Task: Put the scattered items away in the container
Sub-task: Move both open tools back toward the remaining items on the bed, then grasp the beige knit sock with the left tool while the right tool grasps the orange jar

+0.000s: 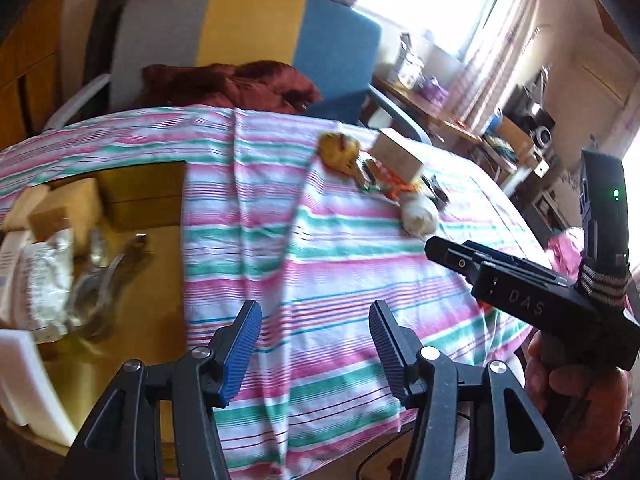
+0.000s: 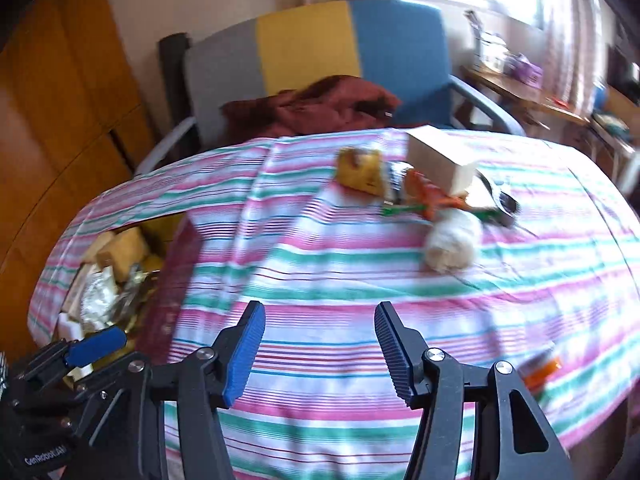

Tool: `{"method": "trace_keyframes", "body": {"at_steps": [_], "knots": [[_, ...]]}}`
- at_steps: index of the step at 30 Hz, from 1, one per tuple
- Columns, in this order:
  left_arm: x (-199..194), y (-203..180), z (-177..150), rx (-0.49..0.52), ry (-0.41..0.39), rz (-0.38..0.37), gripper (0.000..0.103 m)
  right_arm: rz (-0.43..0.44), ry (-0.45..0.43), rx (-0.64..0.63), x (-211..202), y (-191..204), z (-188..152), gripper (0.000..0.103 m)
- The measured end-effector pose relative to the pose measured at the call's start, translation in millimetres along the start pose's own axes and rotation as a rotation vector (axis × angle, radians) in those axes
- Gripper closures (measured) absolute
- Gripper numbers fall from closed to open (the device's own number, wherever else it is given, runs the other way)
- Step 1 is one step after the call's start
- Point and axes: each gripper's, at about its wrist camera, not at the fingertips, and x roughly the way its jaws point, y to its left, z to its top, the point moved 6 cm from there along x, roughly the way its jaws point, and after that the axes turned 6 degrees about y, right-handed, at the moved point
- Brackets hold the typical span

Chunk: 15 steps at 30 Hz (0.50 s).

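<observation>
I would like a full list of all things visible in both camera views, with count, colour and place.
container: one, dark red wall, left on the table, already holding items
striped cloth: one, pink, green and white, covering the table
pale box: one, cream, far side of the cloth
yellow item: one, left of the pale box
orange item: one, blurred, in front of the box
white bundle: one, nearest of the pile
chair: one, grey, yellow and blue, behind the table
maroon fabric: one, on the chair
left gripper: open, empty
right gripper: open, empty
hand: one, holding the right gripper
</observation>
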Motion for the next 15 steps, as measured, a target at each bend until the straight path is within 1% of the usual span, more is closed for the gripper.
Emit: {"method": "trace_keyframes", "body": {"at_steps": [4,6,9,12,15], "knots": [[20.0,-21.3,-2.4,0.038,0.052,-0.031,0.046,-0.053,0.008,0.042,1.2,-30.3,-4.9,0.044],[30.6,-31.3,-3.8,0.065,0.076,-0.034,0.046,-0.079,0.011,0.056,1.1,-42.8,-7.4,0.044],[45.4,-46.4,-6.3,0.121,0.106,-0.032,0.046,-0.141,0.004,0.066,0.4,-60.7,-11.8,0.040],[54.6,-55.0,-5.2,0.153,0.113,-0.025,0.046,-0.201,-0.002,0.087,-2.0,-80.9,-17.1,0.038],[62.0,-59.9,-3.0,0.156,0.116,-0.026,0.046,-0.232,0.007,0.125,-2.6,-100.9,-23.0,0.038]]}}
